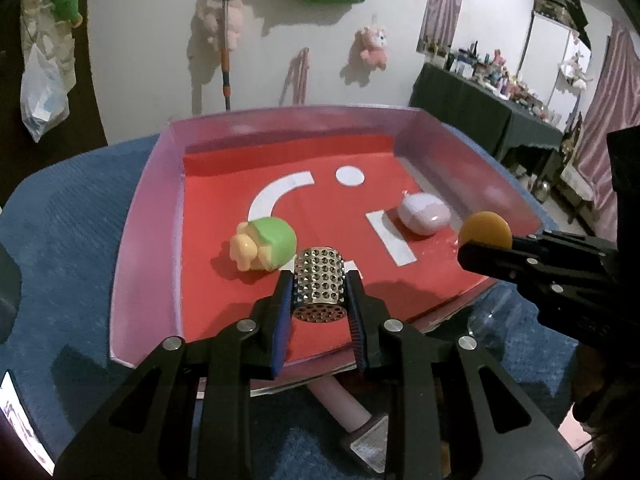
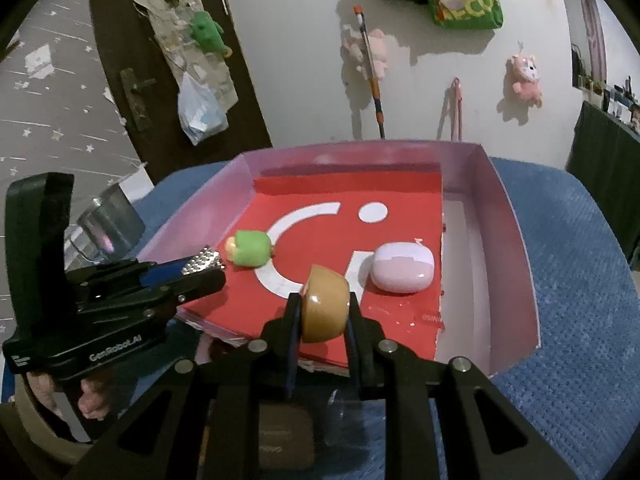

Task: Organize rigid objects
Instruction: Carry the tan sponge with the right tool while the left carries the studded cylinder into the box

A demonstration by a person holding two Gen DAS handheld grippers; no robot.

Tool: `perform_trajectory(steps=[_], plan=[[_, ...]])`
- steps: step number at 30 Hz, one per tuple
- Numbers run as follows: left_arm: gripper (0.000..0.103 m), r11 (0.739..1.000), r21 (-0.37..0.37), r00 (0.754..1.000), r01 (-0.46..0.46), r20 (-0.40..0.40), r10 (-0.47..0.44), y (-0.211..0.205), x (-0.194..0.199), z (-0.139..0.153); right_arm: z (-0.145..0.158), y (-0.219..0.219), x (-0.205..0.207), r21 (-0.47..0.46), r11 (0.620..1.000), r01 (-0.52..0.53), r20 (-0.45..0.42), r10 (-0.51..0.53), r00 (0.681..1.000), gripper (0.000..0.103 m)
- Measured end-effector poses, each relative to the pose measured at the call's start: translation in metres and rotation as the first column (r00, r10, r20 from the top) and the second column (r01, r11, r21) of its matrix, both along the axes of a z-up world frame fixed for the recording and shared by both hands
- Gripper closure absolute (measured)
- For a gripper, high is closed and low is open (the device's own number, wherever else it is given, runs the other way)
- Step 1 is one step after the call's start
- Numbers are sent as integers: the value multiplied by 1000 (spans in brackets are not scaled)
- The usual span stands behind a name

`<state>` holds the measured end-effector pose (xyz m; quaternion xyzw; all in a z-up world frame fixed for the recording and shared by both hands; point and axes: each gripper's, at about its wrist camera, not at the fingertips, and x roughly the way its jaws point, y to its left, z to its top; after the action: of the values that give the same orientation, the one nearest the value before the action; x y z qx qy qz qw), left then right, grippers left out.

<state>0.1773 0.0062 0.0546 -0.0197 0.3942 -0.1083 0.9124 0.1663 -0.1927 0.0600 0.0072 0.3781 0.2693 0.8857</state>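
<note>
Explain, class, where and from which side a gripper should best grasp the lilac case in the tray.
Probably across the lilac case's two long, flatter sides, coming down from above. It lies flat on the tray's red floor, rounded like a pebble, so low side approaches would likely slip. Space is open around it; the green toy sits apart.

Home room, plush toys [image 2: 527, 80] on wall, cluttered side table [image 1: 500, 92]

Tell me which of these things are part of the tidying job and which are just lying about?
Part of the job:
perforated metal cylinder, in left gripper
tan knob, in right gripper
green toy
pink case
pink tray

Lying about:
blue cloth
wall plushies
plastic bag
</note>
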Motion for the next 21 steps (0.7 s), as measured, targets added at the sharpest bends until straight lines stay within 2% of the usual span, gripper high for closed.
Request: perform_trajectory(steps=[10, 21], plan=[[79, 1000, 14, 997, -3, -82, 4, -2, 18, -16, -21, 7, 23, -80, 996, 26, -68, -32, 997, 81], [79, 999, 15, 991, -37, -126, 39, 4, 36, -30, -35, 10, 42, -96, 995, 29, -119, -41, 992, 81]])
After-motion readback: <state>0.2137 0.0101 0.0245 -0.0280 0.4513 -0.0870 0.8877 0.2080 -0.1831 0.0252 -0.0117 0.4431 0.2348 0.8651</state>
